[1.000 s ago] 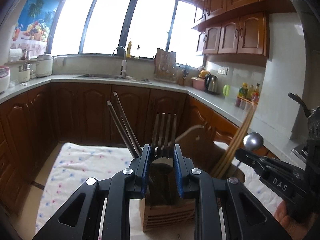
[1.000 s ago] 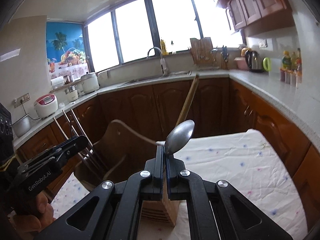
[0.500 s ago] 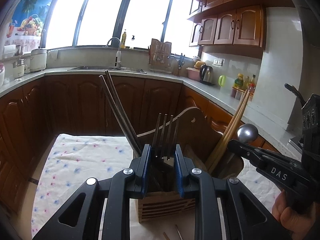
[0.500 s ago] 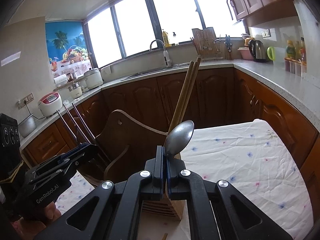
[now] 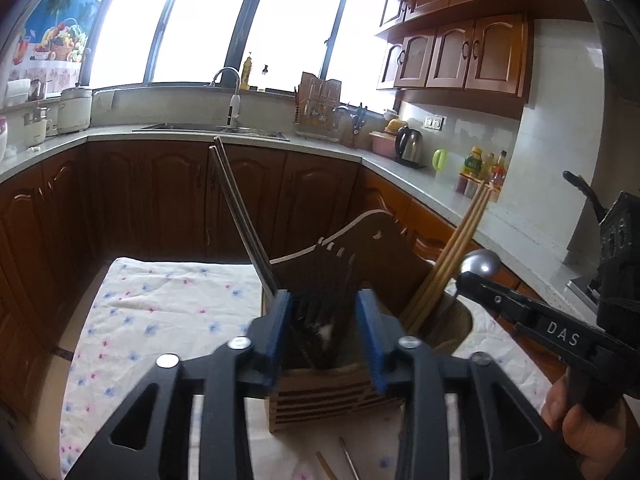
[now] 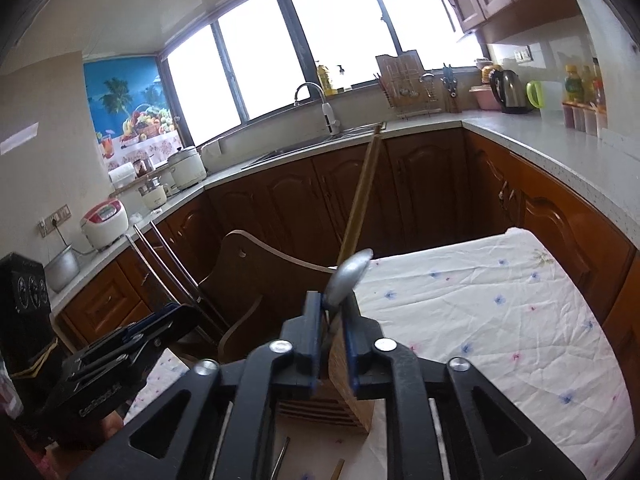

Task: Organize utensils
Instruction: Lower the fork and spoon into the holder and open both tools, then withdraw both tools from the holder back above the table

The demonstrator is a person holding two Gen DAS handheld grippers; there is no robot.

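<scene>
As jaws part, both hand-held grippers (image 5: 324, 332) (image 6: 334, 340) open, fork (image 5: 320, 312) & spoon (image 6: 347, 278) loose in holder (image 5: 320, 396)

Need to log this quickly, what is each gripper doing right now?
Left gripper: open, just released the fork into the holder.
Right gripper: just opening, spoon between its jaws.

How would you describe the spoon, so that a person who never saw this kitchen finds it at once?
On the flowered tablecloth stands a wooden utensil holder with compartments. The spoon stands in it handle down, between the fingers of the right gripper. Unlike the wooden chopsticks and metal chopsticks nearby, it ends in a rounded grey bowl.
</scene>
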